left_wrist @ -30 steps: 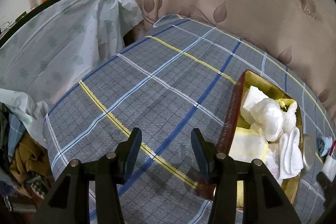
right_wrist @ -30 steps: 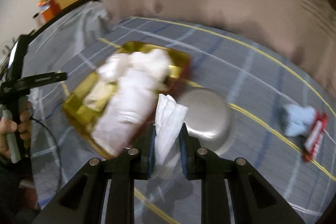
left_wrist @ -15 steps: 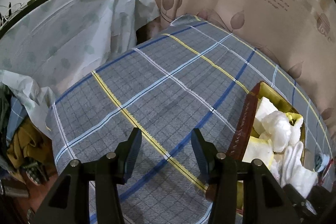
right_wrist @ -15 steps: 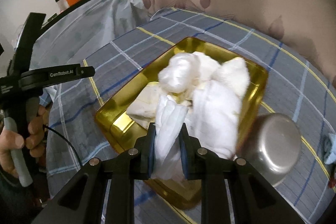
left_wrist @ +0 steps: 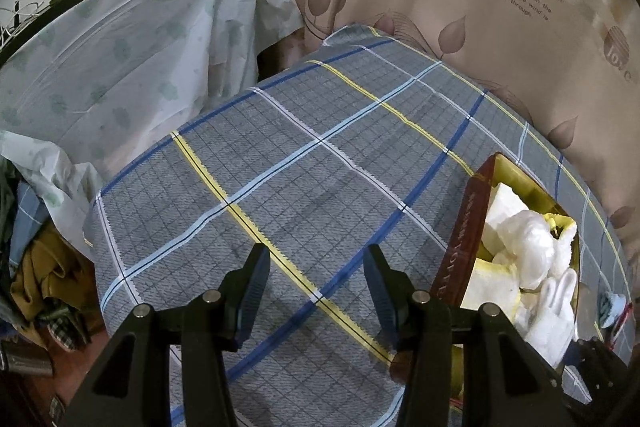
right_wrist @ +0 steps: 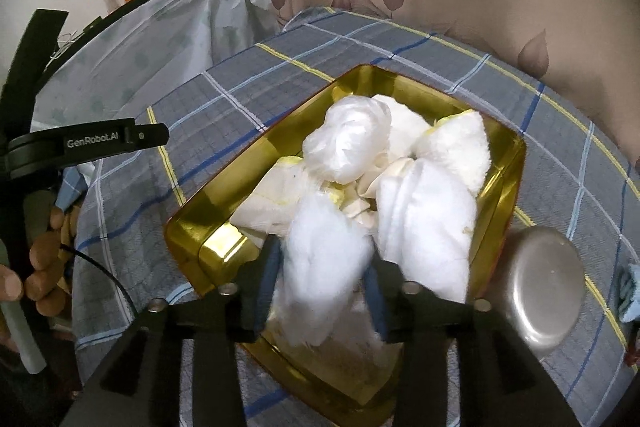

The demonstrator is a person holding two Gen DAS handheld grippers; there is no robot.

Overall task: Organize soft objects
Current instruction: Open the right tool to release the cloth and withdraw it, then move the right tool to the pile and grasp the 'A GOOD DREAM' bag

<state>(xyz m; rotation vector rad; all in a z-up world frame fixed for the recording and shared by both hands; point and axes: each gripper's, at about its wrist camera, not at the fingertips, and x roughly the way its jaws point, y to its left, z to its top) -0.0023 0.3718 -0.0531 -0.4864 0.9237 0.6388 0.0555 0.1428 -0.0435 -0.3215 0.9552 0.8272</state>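
A gold tray (right_wrist: 208, 227) on the plaid tablecloth holds several white and pale yellow soft cloths. My right gripper (right_wrist: 320, 279) hangs over the tray's near end with its jaws spread wide. A white cloth (right_wrist: 324, 267) sits between the jaws over the tray, blurred. I cannot tell whether the pads touch it. My left gripper (left_wrist: 316, 291) is open and empty above the tablecloth, left of the tray (left_wrist: 460, 255). The cloths (left_wrist: 528, 259) show at the right of the left wrist view.
A steel bowl (right_wrist: 544, 291) lies upside down right of the tray. A light blue cloth (right_wrist: 632, 291) lies at the far right edge. A curtain (left_wrist: 480, 7) hangs behind the table. A plastic-covered shelf (left_wrist: 120, 59) stands to the left.
My right gripper carried the white cloth from beside the steel bowl to over the tray, then opened its jaws. My left gripper drifted back and left, still open.
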